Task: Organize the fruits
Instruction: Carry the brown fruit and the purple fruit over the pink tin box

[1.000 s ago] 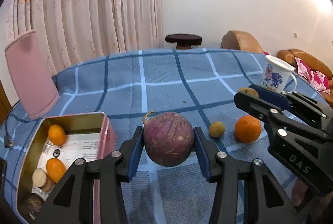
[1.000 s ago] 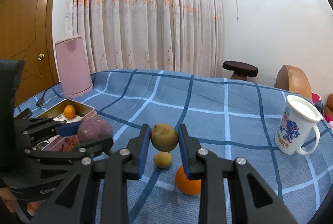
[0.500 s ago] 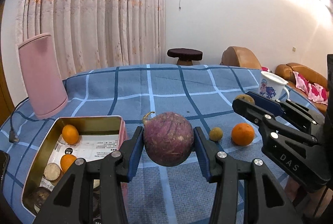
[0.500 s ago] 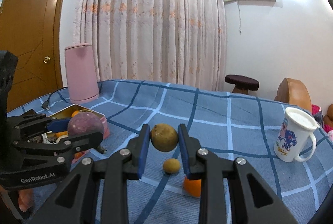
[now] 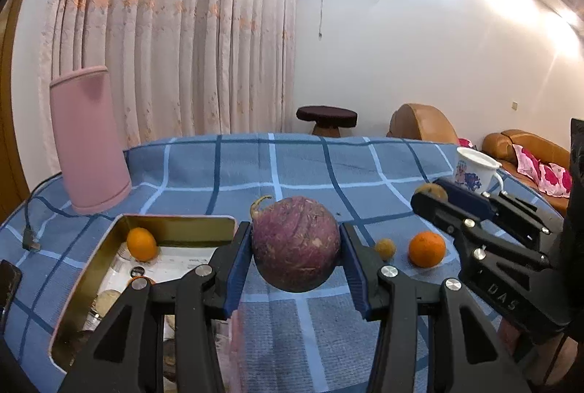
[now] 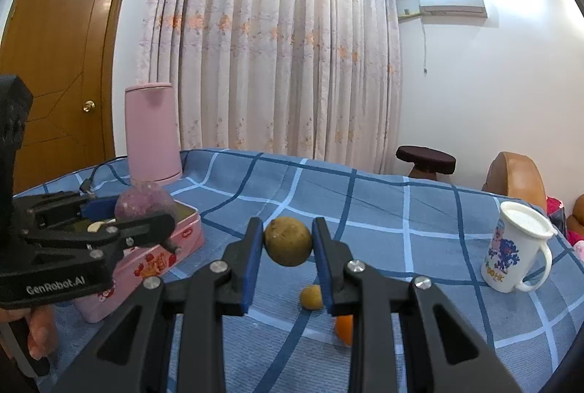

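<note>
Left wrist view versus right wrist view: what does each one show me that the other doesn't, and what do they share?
Only the left wrist view looks into the open tin, with an orange inside, and shows the loose orange on the cloth whole.

Only the right wrist view shows the wooden door, the tin's pink printed side and the whole mug.

Both show the left tool shut on the purple root, the right tool shut on the brown fruit, the small brown fruit, the pink cylinder and the checked cloth.
</note>
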Tool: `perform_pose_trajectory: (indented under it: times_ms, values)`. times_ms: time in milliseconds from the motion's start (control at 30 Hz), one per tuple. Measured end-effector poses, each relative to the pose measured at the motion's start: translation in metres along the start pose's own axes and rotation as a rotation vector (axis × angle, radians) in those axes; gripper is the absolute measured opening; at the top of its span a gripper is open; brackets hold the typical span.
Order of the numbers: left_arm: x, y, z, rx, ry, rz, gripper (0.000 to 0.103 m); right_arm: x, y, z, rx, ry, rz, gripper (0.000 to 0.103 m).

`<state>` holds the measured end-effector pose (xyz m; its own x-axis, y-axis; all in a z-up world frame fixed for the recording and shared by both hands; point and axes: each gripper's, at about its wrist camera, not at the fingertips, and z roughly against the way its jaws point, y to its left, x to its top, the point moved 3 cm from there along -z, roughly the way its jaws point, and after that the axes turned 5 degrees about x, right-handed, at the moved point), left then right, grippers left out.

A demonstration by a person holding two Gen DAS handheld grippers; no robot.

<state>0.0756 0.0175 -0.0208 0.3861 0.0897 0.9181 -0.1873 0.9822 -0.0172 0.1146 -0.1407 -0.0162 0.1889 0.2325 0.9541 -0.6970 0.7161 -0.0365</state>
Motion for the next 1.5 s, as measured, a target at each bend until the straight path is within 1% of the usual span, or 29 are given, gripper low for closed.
perform_pose_trajectory:
  times_ms: [100,200,467,633,833,1133,1300,1500]
  values:
    - [0.003,0.006,0.005,0.005,-0.015,0.008,0.049,0.001,0.007,-0.005,0.011,0.009,0.009,0.030]
    - [0.004,0.013,0.009,0.020,-0.025,0.012,0.049,0.004,0.016,-0.012,0.042,0.022,0.008,0.030]
    - [0.007,0.042,0.012,0.071,-0.022,0.041,0.049,0.017,0.049,-0.029,0.108,0.033,0.054,0.030]
    - [0.008,0.061,0.015,0.121,-0.020,0.052,0.049,0.025,0.062,-0.039,0.151,0.044,0.048,0.030]
    - [0.005,0.087,0.012,0.163,-0.001,0.081,0.049,0.030,0.081,-0.058,0.197,0.076,0.043,0.030]
    - [-0.003,0.117,0.007,0.204,0.031,0.115,0.049,0.028,0.115,-0.083,0.246,0.122,0.085,0.030]
    - [-0.008,0.129,0.002,0.218,0.055,0.128,0.049,0.023,0.123,-0.092,0.255,0.150,0.089,0.030]
    - [-0.013,0.133,-0.003,0.222,0.080,0.122,0.049,0.017,0.123,-0.102,0.259,0.187,0.073,0.030]
